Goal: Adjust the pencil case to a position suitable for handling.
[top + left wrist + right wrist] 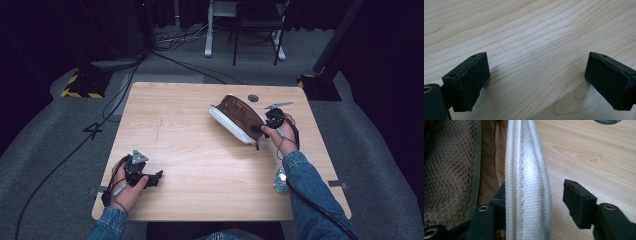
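**Right claw straddles the case wall, left claw idle**

Case, brown inside and white outside, lies open toward the far right of the wooden surface, with its white padded wall facing the person. The right claw sits at the case's near right end, held in the person's right hand. In the right gripper view the white woven wall rises between the two black jaws: the left jaw is inside the case, against the brown lining and beside the mesh pocket, while the right jaw stands outside over bare wood, with a clear gap between it and the fabric. The jaws are part-way closed but not pressing on the wall from both sides, so the wall is straddled rather than pinched.

The left claw rests at the near left corner of the surface in the person's left hand, well apart from the case. In the left gripper view its jaws stand wide apart with only wood grain between them.

A small round dark disc lies just beyond the case, and a clear bottle stands near the right forearm.
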Demonstrator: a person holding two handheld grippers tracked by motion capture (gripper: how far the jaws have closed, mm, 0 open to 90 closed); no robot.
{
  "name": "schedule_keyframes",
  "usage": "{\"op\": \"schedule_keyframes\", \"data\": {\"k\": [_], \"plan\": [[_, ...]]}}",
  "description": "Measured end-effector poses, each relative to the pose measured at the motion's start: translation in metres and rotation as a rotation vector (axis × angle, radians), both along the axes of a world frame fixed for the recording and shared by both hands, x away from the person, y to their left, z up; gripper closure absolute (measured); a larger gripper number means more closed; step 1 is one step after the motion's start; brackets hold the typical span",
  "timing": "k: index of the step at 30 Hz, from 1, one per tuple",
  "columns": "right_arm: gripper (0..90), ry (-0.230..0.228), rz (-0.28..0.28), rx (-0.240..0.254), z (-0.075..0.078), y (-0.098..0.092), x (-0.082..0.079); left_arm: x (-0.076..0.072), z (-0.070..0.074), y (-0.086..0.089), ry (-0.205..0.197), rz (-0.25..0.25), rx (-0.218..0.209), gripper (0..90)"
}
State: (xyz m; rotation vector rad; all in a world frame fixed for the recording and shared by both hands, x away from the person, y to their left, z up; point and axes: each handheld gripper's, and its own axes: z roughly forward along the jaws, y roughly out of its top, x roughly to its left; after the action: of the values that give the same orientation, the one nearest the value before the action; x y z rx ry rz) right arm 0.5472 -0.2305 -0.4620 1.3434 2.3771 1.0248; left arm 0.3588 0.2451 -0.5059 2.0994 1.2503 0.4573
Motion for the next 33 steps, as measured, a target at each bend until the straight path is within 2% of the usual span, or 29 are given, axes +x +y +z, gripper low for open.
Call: {"op": "schedule_keyframes", "data": {"k": [1, 4, 5, 8, 11, 22, 33], "plan": [[47.3, 0.002, 0.002, 0.001, 0.000, 0.001, 0.000, 0.000, 0.000, 0.000, 0.000, 0.000, 0.000, 6.0], [63.0, 0.007, 0.033, -0.008, -0.001, 0.004, 0.001, 0.000, 0.000, 0.000, 0.000, 0.000, 0.000, 6.0], [63.0, 0.007, 0.033, -0.008, -0.001, 0.004, 0.001, 0.000, 0.000, 0.000, 0.000, 0.000, 0.000, 6.0], [77.5, 0.009, 0.057, -0.028, 0.000, 0.006, 0.001, 0.000, 0.000, 0.000, 0.000, 0.000, 0.000, 6.0], [85.1, 0.015, 0.052, -0.039, 0.002, 0.008, 0.000, 0.000, 0.000, 0.000, 0.000, 0.000, 0.000, 6.0], [87.2, 0.026, 0.061, -0.014, 0.005, 0.009, -0.001, 0.000, 0.000, 0.000, 0.000, 0.000, 0.000, 6.0], [87.4, 0.008, 0.099, 0.018, 0.024, 0.009, -0.012, 0.000, 0.000, 0.000, 0.005, -0.003, 0.001, 5.5]]}}
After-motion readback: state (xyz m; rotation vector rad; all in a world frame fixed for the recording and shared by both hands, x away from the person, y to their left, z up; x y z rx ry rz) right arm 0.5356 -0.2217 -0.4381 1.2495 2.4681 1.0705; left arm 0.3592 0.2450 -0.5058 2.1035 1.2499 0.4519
